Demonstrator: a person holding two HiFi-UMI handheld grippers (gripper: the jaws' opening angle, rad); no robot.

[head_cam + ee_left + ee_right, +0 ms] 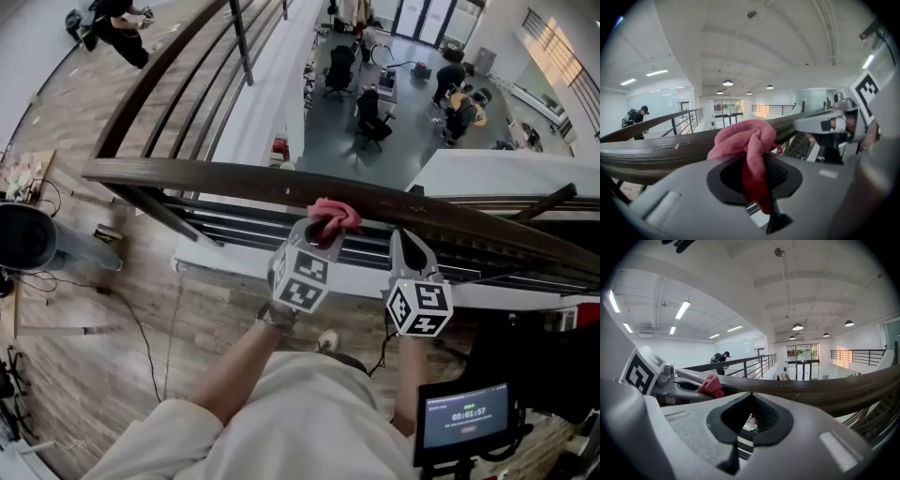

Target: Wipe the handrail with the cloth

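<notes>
A dark wooden handrail [206, 175] runs across the head view from left to lower right. My left gripper [323, 231] is shut on a bunched pink cloth [335, 216], and the cloth rests against the near side of the rail's top. In the left gripper view the cloth [743, 138] bulges out above the closed jaws, with the handrail [651, 152] right behind it. My right gripper [406, 236] sits just right of the left one, its tips at the rail and its jaws shut on nothing. The right gripper view shows the handrail [825, 387] close ahead and the cloth [711, 385] to the left.
Dark metal rails [244, 225] run under the handrail. Beyond it is an open drop to a lower floor with office chairs [373, 112] and people. A person [117, 23] stands far along the walkway. A black cylinder [26, 236] stands at the left, and a screen [466, 412] at the lower right.
</notes>
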